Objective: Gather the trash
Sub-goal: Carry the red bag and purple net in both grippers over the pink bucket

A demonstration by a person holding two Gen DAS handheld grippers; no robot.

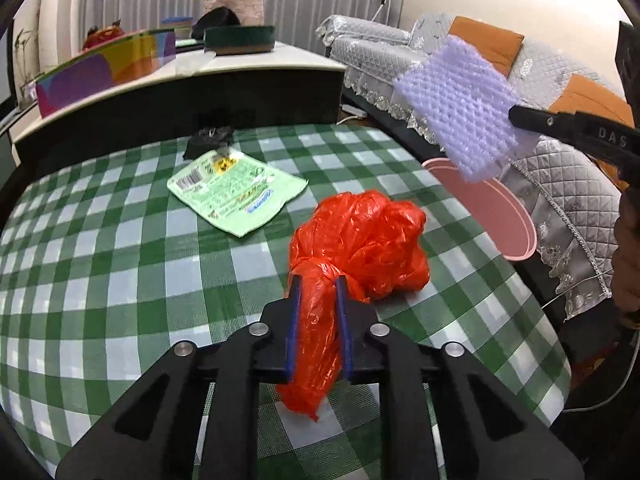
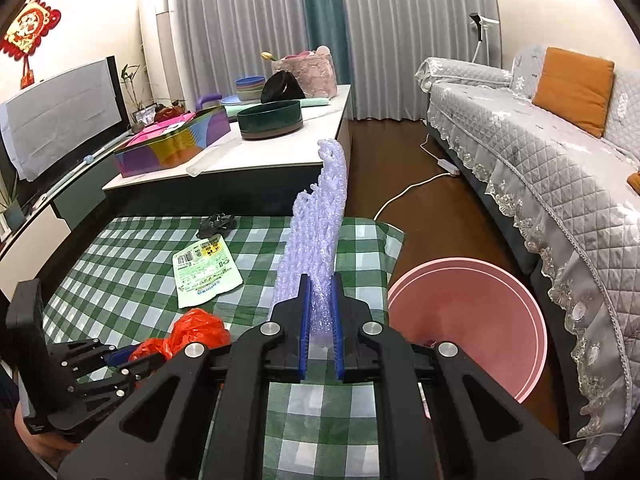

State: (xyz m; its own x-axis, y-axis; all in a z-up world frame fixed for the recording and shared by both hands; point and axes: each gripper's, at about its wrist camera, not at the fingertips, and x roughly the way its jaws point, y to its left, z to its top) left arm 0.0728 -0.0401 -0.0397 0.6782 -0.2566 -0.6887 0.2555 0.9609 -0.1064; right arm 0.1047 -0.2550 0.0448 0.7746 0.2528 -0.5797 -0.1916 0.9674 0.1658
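Both grippers are showing matte black linkage arms with triangular cutouts, round silver pivot screws, and blue pads lining the fingers (image 1: 294, 320); the right gripper (image 1: 516, 114) is wearing pale raised lettering (partly readable) along one finger.

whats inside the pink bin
The pink bin beside the table shows mostly bare pink floor, with one small dark speck low down. Its near part is hidden behind the right tool.
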